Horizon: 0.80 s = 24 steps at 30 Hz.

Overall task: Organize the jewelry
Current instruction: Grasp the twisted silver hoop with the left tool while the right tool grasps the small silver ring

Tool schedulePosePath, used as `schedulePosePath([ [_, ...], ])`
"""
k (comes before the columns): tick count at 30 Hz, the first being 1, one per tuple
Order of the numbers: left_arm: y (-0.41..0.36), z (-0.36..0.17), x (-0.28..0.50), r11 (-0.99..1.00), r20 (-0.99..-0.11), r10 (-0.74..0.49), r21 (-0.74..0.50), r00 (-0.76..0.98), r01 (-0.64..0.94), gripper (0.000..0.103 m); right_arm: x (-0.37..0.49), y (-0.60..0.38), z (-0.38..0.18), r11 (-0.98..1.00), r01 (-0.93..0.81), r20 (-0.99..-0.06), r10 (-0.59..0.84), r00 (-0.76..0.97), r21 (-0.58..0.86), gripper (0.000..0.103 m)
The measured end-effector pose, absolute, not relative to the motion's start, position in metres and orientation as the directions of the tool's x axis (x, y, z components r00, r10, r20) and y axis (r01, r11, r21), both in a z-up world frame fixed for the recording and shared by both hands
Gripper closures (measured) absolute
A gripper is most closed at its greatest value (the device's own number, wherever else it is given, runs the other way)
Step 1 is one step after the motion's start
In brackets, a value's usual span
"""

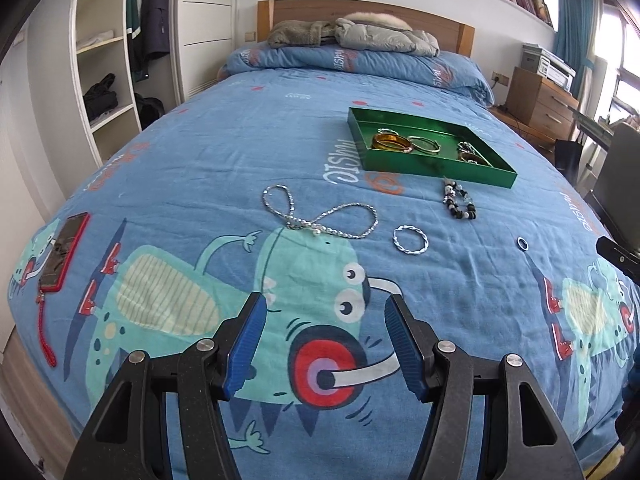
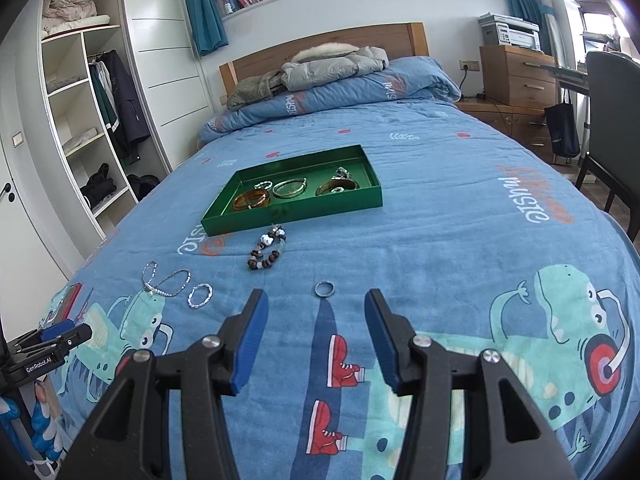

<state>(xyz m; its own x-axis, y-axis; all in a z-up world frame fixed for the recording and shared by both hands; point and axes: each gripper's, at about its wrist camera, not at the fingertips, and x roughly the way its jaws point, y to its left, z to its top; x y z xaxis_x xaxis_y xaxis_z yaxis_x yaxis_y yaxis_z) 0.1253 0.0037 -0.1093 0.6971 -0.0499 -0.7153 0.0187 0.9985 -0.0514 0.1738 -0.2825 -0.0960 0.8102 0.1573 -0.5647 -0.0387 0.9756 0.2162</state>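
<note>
1. Lying on the blue bed cover (image 2: 440,208), four loose pieces of jewelry were seen: a silver chain necklace (image 1: 320,216), a twisted silver bangle (image 1: 410,240), a beaded bracelet (image 2: 266,250) and a small ring (image 2: 324,289).
2. The beaded bracelet was found just beside the near wall of the green tray (image 2: 288,220); the ring was seen well apart from it, just ahead of the right tool (image 2: 316,300).
3. Several bangles (image 2: 251,199) and other pieces were already held in the tray.
4. Both tools were held released, nothing gripped; the left tool (image 1: 325,304) was held over the cartoon print, short of the necklace.
5. A red phone (image 1: 66,252) was seen at the bed's left edge.
</note>
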Motion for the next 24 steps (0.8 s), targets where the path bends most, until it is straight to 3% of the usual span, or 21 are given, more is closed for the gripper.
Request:
schedulePosePath([
  [12,-0.049,-0.141,0.182,0.98,-0.754,-0.19,-0.108,0.628,0.167,0.039,0.218,-0.285,-0.14,0.978,-0.047,-0.637,0.168,0.753,0.201,0.055],
  [24,-0.074,-0.174,0.244,0.985,-0.791,-0.134,-0.041,0.597,0.167,0.039,0.264,-0.272,-0.167,0.982,-0.104,-0.673,0.184,0.717,0.158,0.055],
])
